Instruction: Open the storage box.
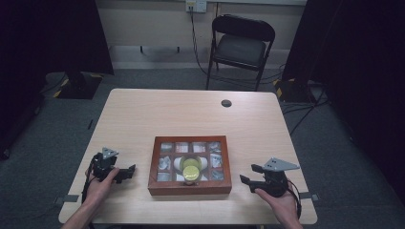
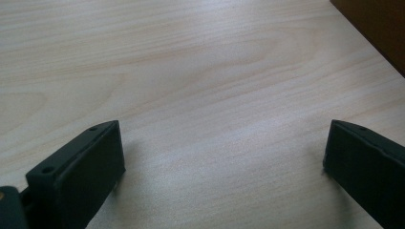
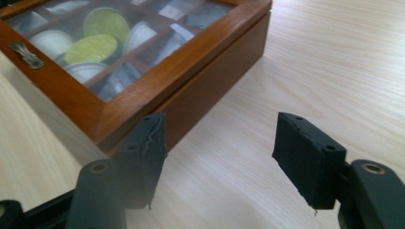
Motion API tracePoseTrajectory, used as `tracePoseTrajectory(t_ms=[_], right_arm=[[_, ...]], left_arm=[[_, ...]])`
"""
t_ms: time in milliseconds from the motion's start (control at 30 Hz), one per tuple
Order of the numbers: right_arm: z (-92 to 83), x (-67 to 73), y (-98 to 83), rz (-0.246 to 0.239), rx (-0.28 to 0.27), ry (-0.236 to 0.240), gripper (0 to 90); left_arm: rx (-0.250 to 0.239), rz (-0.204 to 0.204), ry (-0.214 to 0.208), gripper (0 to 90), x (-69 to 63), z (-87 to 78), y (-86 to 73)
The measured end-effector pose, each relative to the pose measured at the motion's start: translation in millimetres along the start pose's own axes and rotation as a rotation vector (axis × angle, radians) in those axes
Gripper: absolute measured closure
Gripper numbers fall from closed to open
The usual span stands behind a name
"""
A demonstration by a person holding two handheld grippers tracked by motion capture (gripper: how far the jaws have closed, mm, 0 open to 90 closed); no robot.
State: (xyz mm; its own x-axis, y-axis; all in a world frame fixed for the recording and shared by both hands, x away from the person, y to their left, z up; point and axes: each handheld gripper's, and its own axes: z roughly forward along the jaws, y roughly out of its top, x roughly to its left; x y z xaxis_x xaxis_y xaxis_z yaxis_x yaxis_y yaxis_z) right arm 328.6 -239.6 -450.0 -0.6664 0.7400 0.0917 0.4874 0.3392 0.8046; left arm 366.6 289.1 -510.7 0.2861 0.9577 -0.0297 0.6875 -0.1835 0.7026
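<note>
A wooden box (image 1: 190, 187) with a glass-paned lid stands shut near the table's front middle; in the right gripper view the box (image 3: 200, 90) has a small metal clasp (image 3: 26, 53) on its front. Through the panes I see white and yellow-green round capsules (image 3: 90, 47) and packets. My left gripper (image 1: 128, 172) rests on the table left of the box, open, its jaws (image 2: 224, 157) wide over bare wood. My right gripper (image 1: 249, 177) sits right of the box, open (image 3: 219, 157), its left finger (image 3: 145, 152) close to the box's corner.
The light wooden table (image 1: 143, 119) has a dark round cable hole (image 1: 226, 103) at the back. A black folding chair (image 1: 241, 45) stands beyond the table's far edge. The box's dark corner (image 2: 377, 24) shows at the top right of the left gripper view.
</note>
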Motion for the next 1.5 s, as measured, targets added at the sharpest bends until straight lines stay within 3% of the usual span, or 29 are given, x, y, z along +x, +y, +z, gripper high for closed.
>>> tracePoseTrajectory(t_ms=[533, 700, 933, 1033, 1200, 1233, 1400, 1500], right_arm=[[7.7, 18.3, 24.3, -0.038, -0.020, 0.123, 45.5], [19.0, 27.2, 38.7, -0.049, -0.008, 0.184, 46.8], [37.3, 42.1, 51.0, -0.075, 0.020, 0.227, 49.5], [46.3, 52.8, 62.5, -0.093, 0.022, 0.276, 50.9], [56.1, 64.6, 74.8, -0.113, 0.019, 0.328, 56.6], [62.8, 71.8, 79.5, -0.131, 0.025, 0.359, 60.3], [76.9, 83.5, 79.9, -0.138, 0.044, 0.422, 68.0], [81.1, 87.4, 79.0, -0.158, 0.062, 0.435, 71.8]], left_arm=[[-0.001, 0.001, 0.000, 0.0, 0.0, 0.1, 0.0], [-0.002, 0.000, 0.000, 0.0, 0.0, 0.1, -0.1], [-0.001, 0.001, 0.001, 0.0, 0.0, 0.1, 0.0], [-0.002, 0.000, 0.000, 0.0, 0.0, 0.1, 0.0], [-0.001, 0.000, 0.000, 0.0, 0.0, 0.1, 0.0], [-0.002, 0.000, 0.000, 0.0, 0.0, 0.1, 0.0], [-0.002, 0.001, 0.000, 0.0, 0.1, 0.2, 0.0], [-0.002, 0.001, -0.001, 0.0, 0.1, 0.2, 0.0]])
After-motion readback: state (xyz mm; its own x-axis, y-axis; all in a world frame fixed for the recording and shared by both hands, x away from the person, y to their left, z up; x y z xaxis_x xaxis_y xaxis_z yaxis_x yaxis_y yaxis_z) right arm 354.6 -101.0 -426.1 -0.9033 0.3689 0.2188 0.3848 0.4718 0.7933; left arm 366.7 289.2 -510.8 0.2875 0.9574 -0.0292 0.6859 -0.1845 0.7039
